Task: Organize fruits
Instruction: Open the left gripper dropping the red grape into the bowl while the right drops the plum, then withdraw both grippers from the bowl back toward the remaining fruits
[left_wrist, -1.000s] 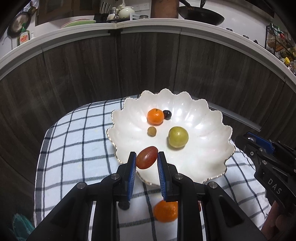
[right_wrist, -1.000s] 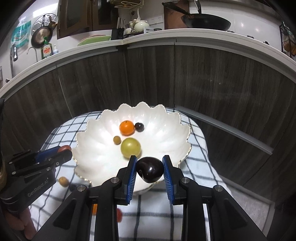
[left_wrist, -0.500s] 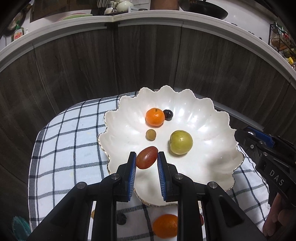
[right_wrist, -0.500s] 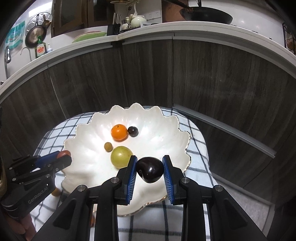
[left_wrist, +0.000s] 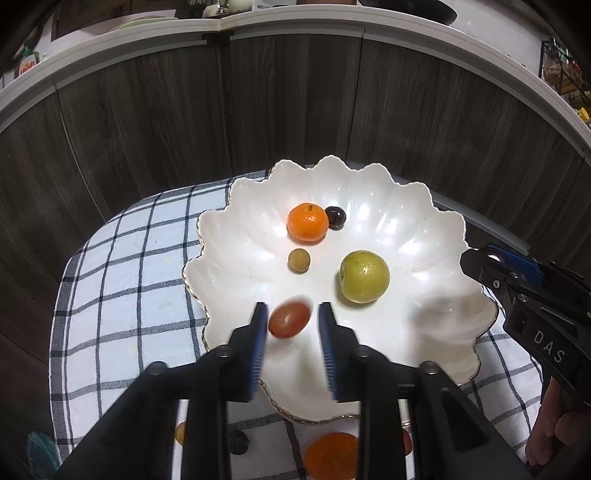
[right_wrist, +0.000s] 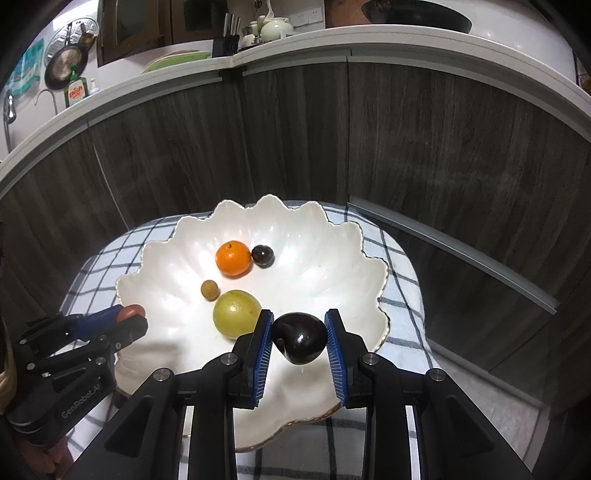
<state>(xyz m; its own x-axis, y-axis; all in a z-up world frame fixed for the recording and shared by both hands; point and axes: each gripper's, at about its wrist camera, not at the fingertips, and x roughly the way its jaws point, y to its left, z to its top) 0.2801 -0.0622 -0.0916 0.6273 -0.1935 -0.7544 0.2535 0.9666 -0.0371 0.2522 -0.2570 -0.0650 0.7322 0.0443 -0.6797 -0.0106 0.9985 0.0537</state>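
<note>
A white scalloped bowl (left_wrist: 388, 206) (right_wrist: 314, 258) holds a mandarin (left_wrist: 307, 222), a small dark fruit (left_wrist: 335, 217), a small brown fruit (left_wrist: 298, 260) and a green round fruit (left_wrist: 364, 276). My left gripper (left_wrist: 292, 305) hangs over the bowl's near left part. Its jaws are opening, and a blurred red oval fruit (left_wrist: 289, 319) sits between the pads with a gap on each side. My right gripper (right_wrist: 300, 314) is shut on a dark plum (right_wrist: 300, 338) above the bowl's near right part. The right wrist view shows the left gripper (right_wrist: 129, 319) at the left edge.
The bowl rests on a blue-checked cloth (left_wrist: 122, 288). Loose fruit lies on the cloth in front of the bowl: a mandarin (left_wrist: 330, 458), a dark berry (left_wrist: 238, 441) and a brownish one (left_wrist: 180, 432). Dark wood cabinet fronts (left_wrist: 288, 103) stand close behind. A hand (left_wrist: 554, 435) holds the right gripper.
Both grippers have moved forward and down over the bowl. The left jaws have spread, so the red fruit is no longer pinched. The plum stays clamped in the right gripper.
</note>
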